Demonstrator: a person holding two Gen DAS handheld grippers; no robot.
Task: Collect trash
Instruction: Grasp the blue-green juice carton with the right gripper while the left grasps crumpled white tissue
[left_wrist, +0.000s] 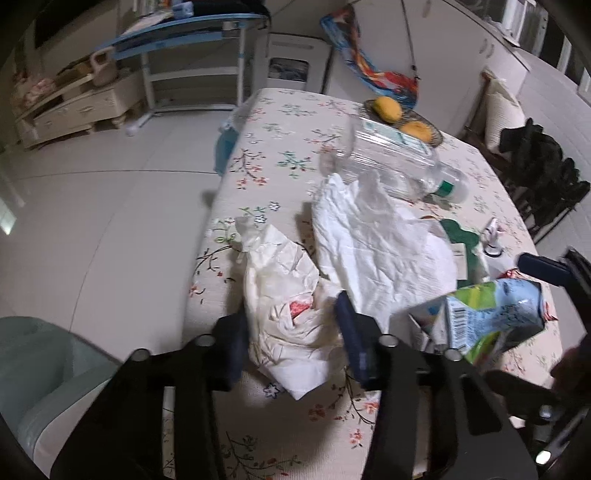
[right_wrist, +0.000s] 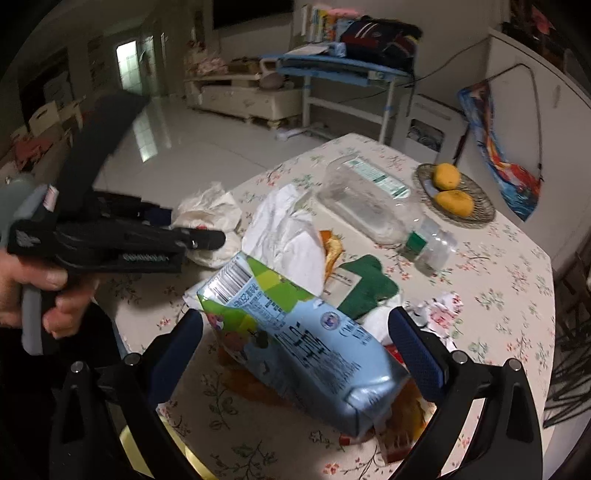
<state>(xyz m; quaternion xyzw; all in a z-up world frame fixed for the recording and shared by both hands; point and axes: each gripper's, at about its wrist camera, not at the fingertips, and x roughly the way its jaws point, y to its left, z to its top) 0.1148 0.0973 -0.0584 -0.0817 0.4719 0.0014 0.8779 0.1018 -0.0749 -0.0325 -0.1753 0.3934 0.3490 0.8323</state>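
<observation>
a: what's the left gripper (left_wrist: 293, 332) doing?
b: its fingers pinch a cream crumpled plastic bag (left_wrist: 284, 302), which bulges between and beyond the pads.
a: and the right gripper (right_wrist: 295, 343)?
b: spread wide either side of a blue-green drink carton (right_wrist: 295, 332); neither pad touches it. it lies tilted on the floral table (right_wrist: 498, 280), a white crumpled sheet (right_wrist: 288, 229) just past the fingertips.

two yellow fruits (right_wrist: 453, 201) in a woven basket (right_wrist: 480, 212), blue desk (right_wrist: 343, 68) beyond
</observation>
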